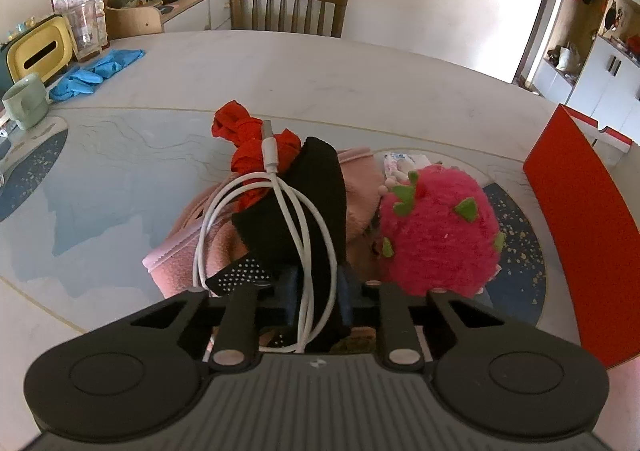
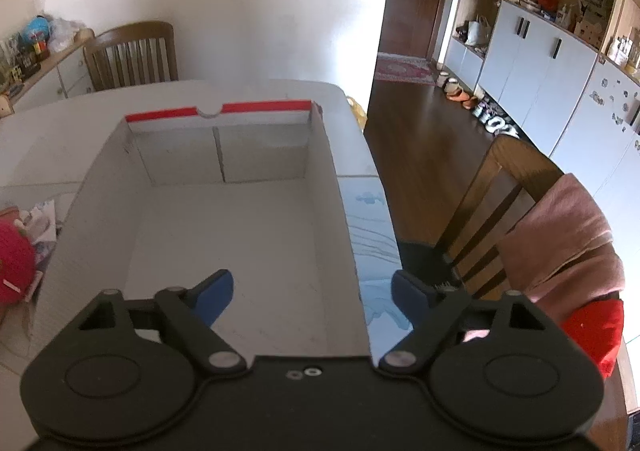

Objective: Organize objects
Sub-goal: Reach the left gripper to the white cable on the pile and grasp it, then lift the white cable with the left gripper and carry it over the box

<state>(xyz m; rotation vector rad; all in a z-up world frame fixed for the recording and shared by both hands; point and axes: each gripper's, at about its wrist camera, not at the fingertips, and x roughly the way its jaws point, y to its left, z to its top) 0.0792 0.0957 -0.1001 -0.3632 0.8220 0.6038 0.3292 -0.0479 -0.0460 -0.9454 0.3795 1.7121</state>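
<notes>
The left gripper [image 1: 316, 291], low in the frame, was clamped on a black cloth [image 1: 304, 195] and white cable [image 1: 308, 251]. The right gripper [image 2: 312, 291] stood open astride the box wall [image 2: 348, 251].

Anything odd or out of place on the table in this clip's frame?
Yes: the items lie heaped rather than sorted. A white cable loops loosely over a black cloth and a red cloth, on a pink cloth beside the strawberry plush. The open box holds nothing. No spill or damage shows.
</notes>
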